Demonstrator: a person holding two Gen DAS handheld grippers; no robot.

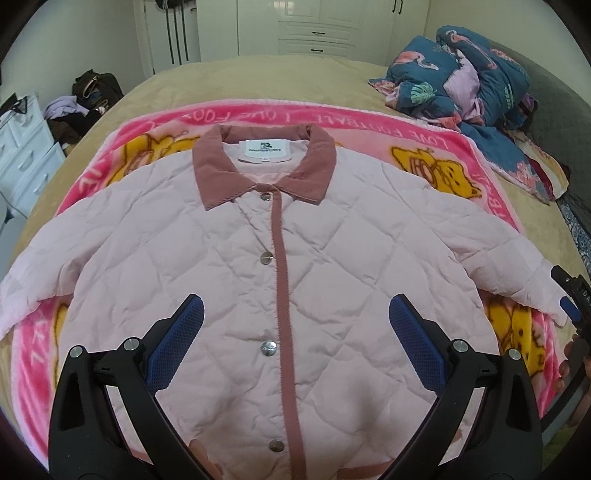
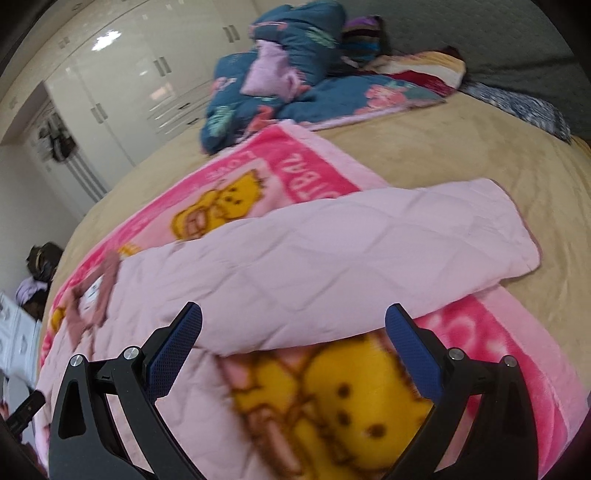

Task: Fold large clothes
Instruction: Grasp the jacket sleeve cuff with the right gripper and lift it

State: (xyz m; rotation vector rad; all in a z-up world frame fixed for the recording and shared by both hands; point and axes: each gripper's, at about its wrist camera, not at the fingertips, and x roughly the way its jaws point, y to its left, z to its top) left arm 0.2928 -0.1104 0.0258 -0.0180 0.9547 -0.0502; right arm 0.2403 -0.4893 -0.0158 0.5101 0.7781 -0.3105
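A pale pink quilted jacket [image 1: 229,258] with a dusty-rose collar [image 1: 264,162] lies flat and buttoned, front up, on a pink cartoon blanket [image 1: 461,162]. Both sleeves spread outward. My left gripper [image 1: 295,314] hovers open above the jacket's lower front, nothing between its blue pads. In the right wrist view, my right gripper [image 2: 293,321] is open just above the underside edge of the jacket's right sleeve [image 2: 351,243], whose cuff [image 2: 517,229] rests on the tan bedspread. The right gripper also shows at the left wrist view's right edge [image 1: 569,302], beside that cuff.
The blanket lies on a tan bedspread [image 1: 258,77] covering a large bed. A crumpled dark blue floral quilt [image 1: 461,77] is heaped at the far right. White wardrobes [image 1: 314,26] stand behind, and a white drawer unit [image 1: 26,155] with bags is at left.
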